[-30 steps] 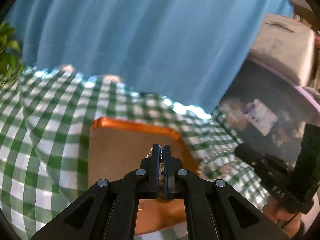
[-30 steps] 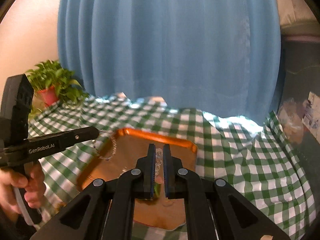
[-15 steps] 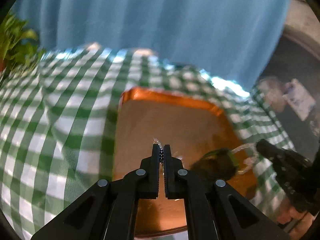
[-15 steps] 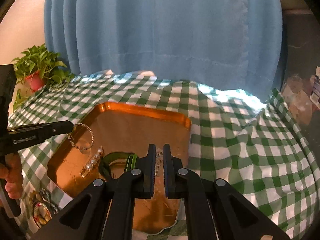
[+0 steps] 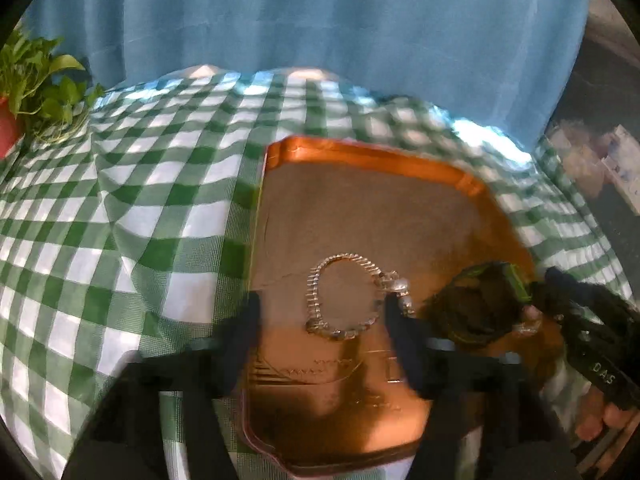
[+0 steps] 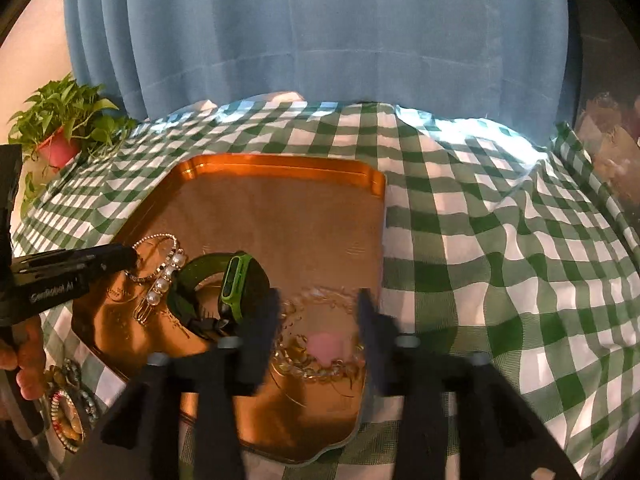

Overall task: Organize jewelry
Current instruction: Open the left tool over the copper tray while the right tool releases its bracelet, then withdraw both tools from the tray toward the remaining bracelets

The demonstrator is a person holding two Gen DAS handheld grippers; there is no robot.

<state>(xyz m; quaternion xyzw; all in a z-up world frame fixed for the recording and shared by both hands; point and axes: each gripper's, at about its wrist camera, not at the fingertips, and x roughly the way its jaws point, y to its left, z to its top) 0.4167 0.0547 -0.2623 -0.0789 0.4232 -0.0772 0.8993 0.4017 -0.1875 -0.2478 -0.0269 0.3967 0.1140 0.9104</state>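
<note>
A copper tray [image 5: 372,152] [image 6: 280,164] lies on the green checked cloth. My left gripper [image 5: 320,312] is open just above the tray, and a silver beaded bracelet [image 5: 344,296] lies between its fingers. My right gripper [image 6: 318,312] is open over the tray's near right part, with a clear bead bracelet [image 6: 320,360] lying between its fingers. A green and black watch [image 6: 224,288] [image 5: 484,300] and a pearl hair clip [image 6: 164,280] lie on the tray between the two grippers. The silver bracelet [image 6: 156,252] also shows in the right wrist view.
Several bead bracelets [image 6: 66,412] lie on the cloth off the tray's near left corner. A potted plant [image 6: 60,136] stands at the far left. A blue curtain [image 6: 320,40] hangs behind the table. Dark furniture [image 5: 600,160] stands to the right.
Both grippers have come down onto the tray and opened. The silver bracelet and the clear bead bracelet have left the jaws and now lie on the tray.
</note>
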